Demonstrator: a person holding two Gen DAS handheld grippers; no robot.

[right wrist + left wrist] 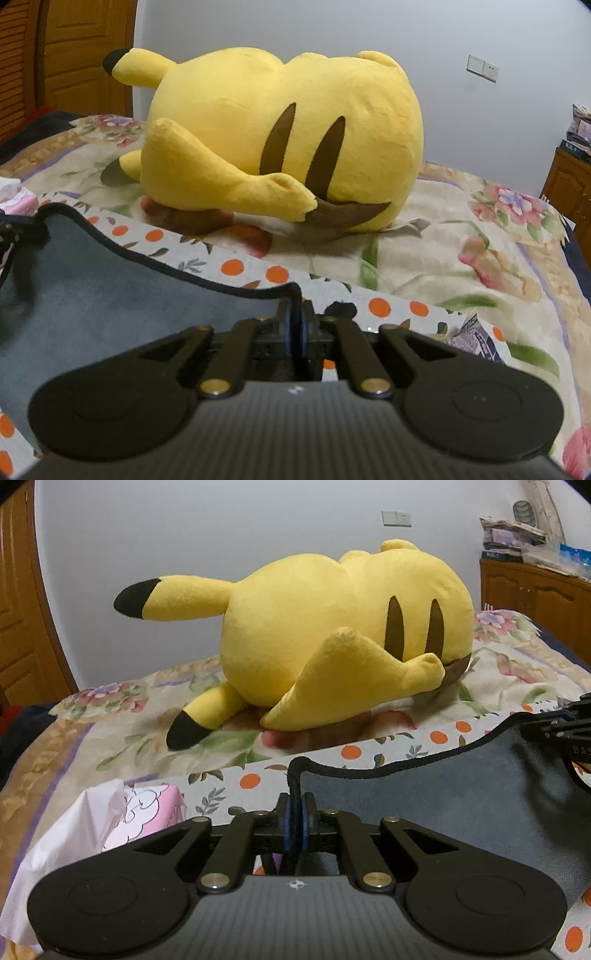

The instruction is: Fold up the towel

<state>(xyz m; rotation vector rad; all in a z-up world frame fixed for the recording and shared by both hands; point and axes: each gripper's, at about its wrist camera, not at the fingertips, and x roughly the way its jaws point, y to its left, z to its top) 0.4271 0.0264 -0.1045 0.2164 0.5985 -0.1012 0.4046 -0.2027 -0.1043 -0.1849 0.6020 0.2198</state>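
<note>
We hold the grey towel [443, 797] by two corners: the left gripper [295, 812] and the right gripper [295, 328] each pinch its dark hem. It lies on the orange-dot cloth [258, 271], just short of the plush [332, 627]. Next, probably, we carry this edge over. The plush bounds room ahead; the tissue pack [140, 808] sits left.

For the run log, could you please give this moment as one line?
left tool: shut on towel corner | right tool: shut on other corner | plush behind, apart
</note>
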